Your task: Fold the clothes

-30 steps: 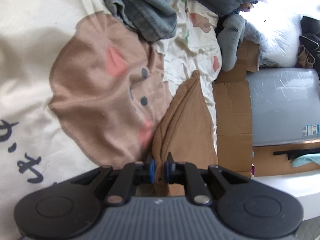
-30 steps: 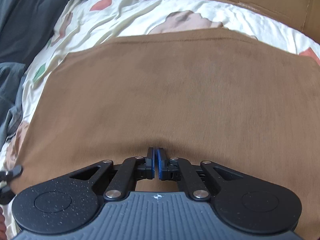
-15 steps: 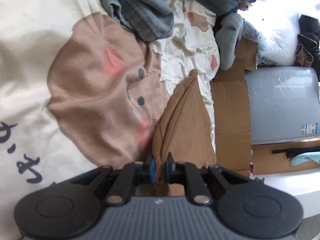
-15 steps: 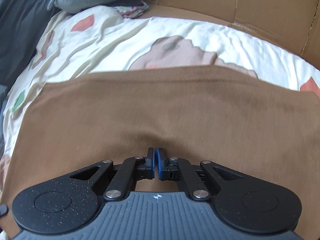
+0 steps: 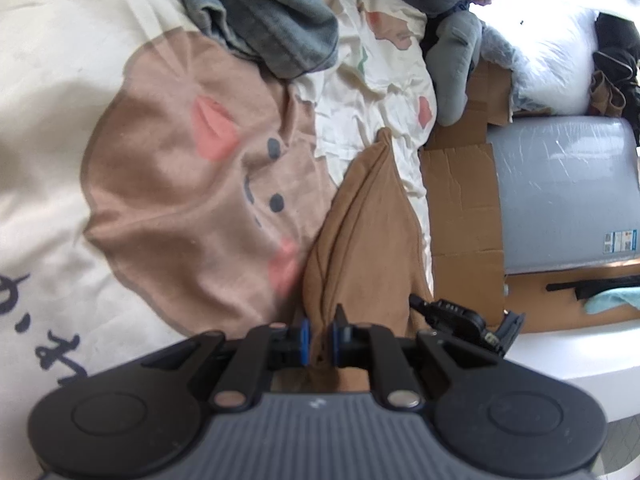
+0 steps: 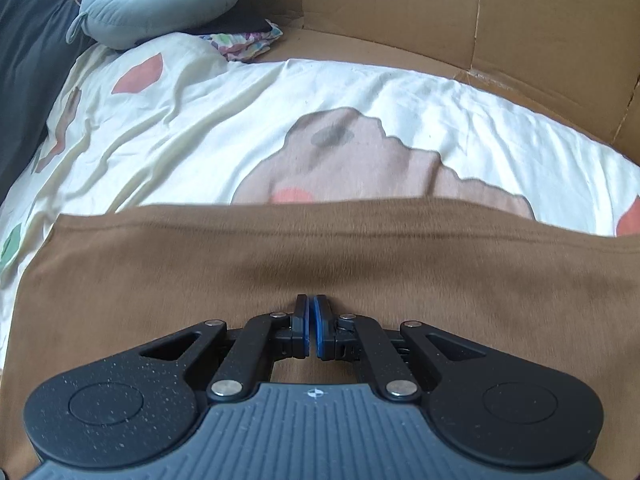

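A brown garment (image 5: 368, 232) lies on a cream bedspread with a cartoon print (image 5: 192, 184). In the left wrist view it runs away from me as a bunched, narrow fold. My left gripper (image 5: 318, 338) is shut on its near edge, with the cloth between the blue pads. In the right wrist view the brown garment (image 6: 320, 256) spreads flat and wide across the bedspread (image 6: 240, 128). My right gripper (image 6: 311, 330) is shut on its near edge. The right gripper (image 5: 456, 318) also shows at the garment's right side in the left wrist view.
A heap of grey-blue clothes (image 5: 260, 12) lies at the far end of the bed. A grey neck pillow (image 6: 160, 4) and a small patterned folded cloth (image 6: 248, 40) lie by a cardboard wall (image 6: 480, 12). A plastic-wrapped grey mattress (image 5: 560, 192) stands beyond the bed edge.
The right gripper has pulled the brown garment's edge back toward me, uncovering more bedspread beyond it. The right gripper has come into the left wrist view. The left gripper holds almost still.
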